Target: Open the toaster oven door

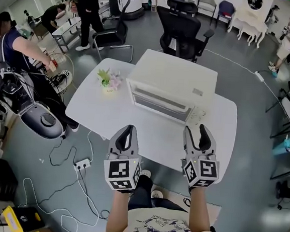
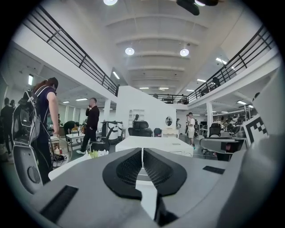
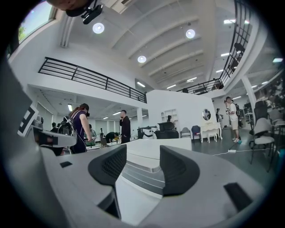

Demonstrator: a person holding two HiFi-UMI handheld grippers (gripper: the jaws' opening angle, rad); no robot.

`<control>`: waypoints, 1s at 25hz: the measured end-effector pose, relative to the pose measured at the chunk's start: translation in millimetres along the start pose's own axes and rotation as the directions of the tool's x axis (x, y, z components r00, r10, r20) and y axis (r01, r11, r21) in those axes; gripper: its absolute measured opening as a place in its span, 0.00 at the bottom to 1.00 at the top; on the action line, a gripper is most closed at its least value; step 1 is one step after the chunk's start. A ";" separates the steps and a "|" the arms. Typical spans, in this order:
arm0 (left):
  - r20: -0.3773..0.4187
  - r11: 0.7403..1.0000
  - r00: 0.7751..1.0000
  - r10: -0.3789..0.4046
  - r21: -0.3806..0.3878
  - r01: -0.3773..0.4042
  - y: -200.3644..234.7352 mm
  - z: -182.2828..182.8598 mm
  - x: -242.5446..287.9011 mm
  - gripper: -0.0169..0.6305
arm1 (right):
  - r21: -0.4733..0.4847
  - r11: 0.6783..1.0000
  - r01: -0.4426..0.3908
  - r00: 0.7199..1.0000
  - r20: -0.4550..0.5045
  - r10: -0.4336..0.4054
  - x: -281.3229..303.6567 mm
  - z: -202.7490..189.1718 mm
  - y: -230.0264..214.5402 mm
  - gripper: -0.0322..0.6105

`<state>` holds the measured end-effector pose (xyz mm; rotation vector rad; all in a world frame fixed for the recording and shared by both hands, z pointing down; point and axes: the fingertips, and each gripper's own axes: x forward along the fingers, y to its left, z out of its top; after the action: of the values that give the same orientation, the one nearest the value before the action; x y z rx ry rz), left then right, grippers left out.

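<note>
**Both grippers wait short of a shut oven door**

The boxy white metal toaster oven (image 1: 170, 87) sits on the white counter (image 1: 148, 136), its glass-fronted door (image 1: 161, 104) shut and facing the person; the left hand-held gripper (image 1: 127, 132) hangs in front of the oven, clenched on nothing; the right hand-held gripper (image 1: 196, 134) hovers near the oven's front right corner, released and empty. Likely risks: a one-sided pull may drag the whole oven forward, nothing bracing it; a shallow pinch on the door's top edge could slip off.

White toaster oven (image 1: 170, 90), door closed
</note>
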<state>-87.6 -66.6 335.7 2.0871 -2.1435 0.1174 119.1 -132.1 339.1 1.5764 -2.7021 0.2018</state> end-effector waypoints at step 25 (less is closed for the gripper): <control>-0.074 0.974 0.971 -0.228 0.000 0.229 43.7 -10.2 170.5 0.05 | 0.044 0.965 0.259 0.962 -0.096 -0.254 117.7 -37.2 -38.4 0.34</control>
<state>-134.5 -232.0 375.0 2.2780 -1.8492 0.1734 92.1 -248.4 388.4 1.8640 -2.4151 0.3369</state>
